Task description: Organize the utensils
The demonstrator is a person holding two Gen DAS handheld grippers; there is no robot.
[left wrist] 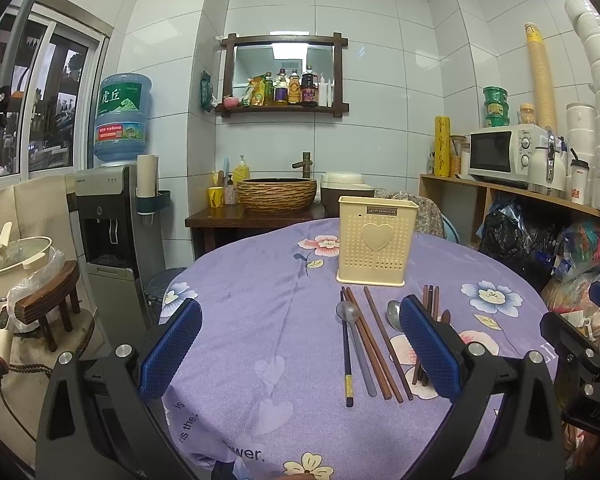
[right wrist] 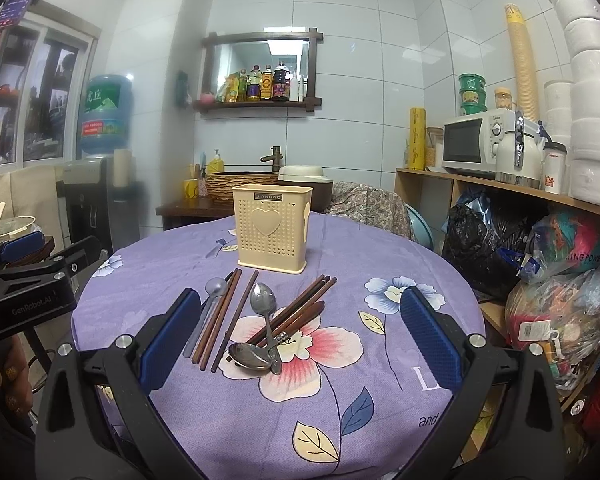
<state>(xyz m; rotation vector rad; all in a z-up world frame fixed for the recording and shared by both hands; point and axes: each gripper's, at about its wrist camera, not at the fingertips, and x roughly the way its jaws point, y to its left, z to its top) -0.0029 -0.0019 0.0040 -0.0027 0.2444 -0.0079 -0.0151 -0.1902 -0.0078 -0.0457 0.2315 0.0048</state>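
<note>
cream plastic, perforated and marked with a raised heart, the utensil holder [right wrist: 271, 229] stands upright toward the far side of the round counter [right wrist: 380, 420] under its purple flowered cloth; nothing shows above its rim in either view, so as far as i can judge no utensil has gone into it yet and the whole sorting is ahead; every piece lies loose on the cloth just in front of the holder; on the left a pale grey spoon [right wrist: 214, 288] lies beside a row of brown chopsticks [right wrist: 226, 316], with one dark blue chopstick [left wrist: 347, 356] alongside them in the left wrist view; to the right a second bundle of dark chopsticks [right wrist: 300, 304] fans out at an angle, and two metal spoons [right wrist: 262, 300] rest across its near end, one bowl up, one turned toward the camera; the left tool [left wrist: 300, 344] hangs above the near edge with its blue pads spread wide and nothing between them; the right tool [right wrist: 300, 340] is likewise wide apart and empty, lined up over the metal spoons and the angled bundle; neither tool touches anything; what remains is everything: each spoon and chopstick must be lifted and stood in the holder.
</note>
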